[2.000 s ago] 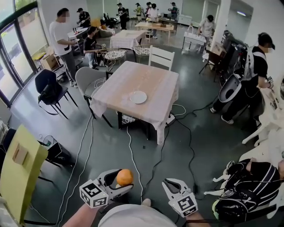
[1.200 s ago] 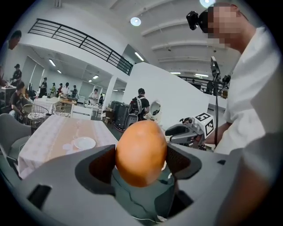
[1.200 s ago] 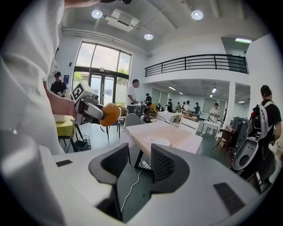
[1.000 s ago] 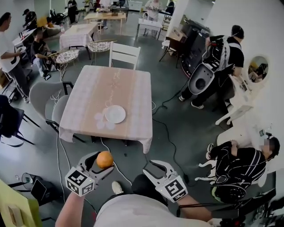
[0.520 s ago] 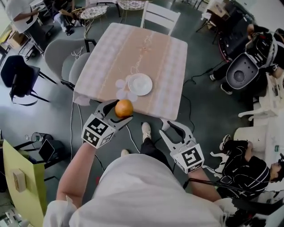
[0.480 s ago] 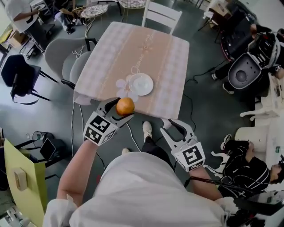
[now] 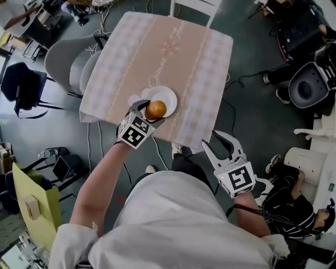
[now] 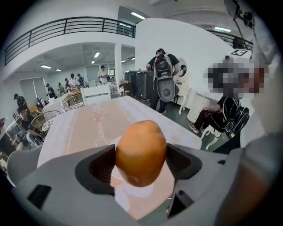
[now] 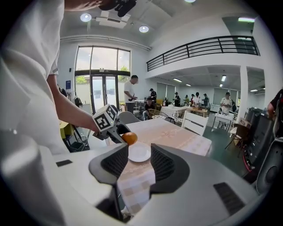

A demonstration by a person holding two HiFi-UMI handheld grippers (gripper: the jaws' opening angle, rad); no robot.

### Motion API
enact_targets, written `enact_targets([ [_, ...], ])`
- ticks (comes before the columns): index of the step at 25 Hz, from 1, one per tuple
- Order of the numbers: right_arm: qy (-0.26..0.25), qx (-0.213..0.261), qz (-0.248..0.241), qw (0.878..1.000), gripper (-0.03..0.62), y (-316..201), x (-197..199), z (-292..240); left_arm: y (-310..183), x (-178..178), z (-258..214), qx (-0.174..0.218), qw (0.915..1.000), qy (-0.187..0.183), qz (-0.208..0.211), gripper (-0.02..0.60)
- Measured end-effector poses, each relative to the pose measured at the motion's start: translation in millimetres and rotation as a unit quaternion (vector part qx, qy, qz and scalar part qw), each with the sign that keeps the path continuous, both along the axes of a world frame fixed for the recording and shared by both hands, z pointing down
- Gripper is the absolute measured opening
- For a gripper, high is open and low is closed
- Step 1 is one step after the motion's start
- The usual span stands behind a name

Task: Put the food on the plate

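My left gripper (image 7: 153, 113) is shut on an orange (image 7: 156, 110), held just above the near edge of a white plate (image 7: 167, 97) on the checked tablecloth of the table (image 7: 194, 63). In the left gripper view the orange (image 8: 140, 152) fills the gap between the jaws, with the plate (image 8: 132, 190) partly hidden below it. My right gripper (image 7: 227, 145) stands open off the table's near right corner, with nothing between its fingers. In the right gripper view the plate (image 9: 139, 154) shows between its jaws and the orange (image 9: 130, 138) hangs at the plate's left edge.
A white chair (image 7: 195, 6) stands at the table's far side and grey chairs (image 7: 65, 60) at its left. Cables (image 7: 90, 157) run over the floor. A person in black (image 7: 294, 199) sits at the right. A yellow board (image 7: 32, 210) stands at the left.
I have come closer to the table. My left gripper has carried the orange forward from the table's near edge to just over the plate. The right gripper stays open.
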State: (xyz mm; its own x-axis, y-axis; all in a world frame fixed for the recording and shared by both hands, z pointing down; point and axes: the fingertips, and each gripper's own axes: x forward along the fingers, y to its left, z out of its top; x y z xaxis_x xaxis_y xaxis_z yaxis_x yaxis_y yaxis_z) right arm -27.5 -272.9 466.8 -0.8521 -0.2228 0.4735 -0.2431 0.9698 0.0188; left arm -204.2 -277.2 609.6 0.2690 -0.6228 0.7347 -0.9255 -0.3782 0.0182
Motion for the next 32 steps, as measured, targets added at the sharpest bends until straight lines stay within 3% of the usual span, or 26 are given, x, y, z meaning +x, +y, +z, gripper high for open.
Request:
enact_targets([
  [7,0.013,-0.025,0.007,1.000,0.167,-50.4,19.8,20.6,-50.6,-13.4,54.8,-0.076,0.9955,-0.058,0.002,0.370],
  [14,0.014,-0.040,0.014,0.999,0.167,-76.4,27.1,26.6,-59.7,-18.1,86.6,-0.135,0.9852,-0.100,0.034,0.370],
  [24,0.013,-0.053,0.023,0.998,0.167,-96.9,29.9,35.8,-67.0,-14.2,92.3,-0.130,0.9829,-0.123,0.043,0.371],
  [32,0.018,-0.058,0.016,0.998,0.167,-99.4,26.3,40.1,-67.8,-14.4,90.0,-0.122,0.9854,-0.112,0.040,0.373],
])
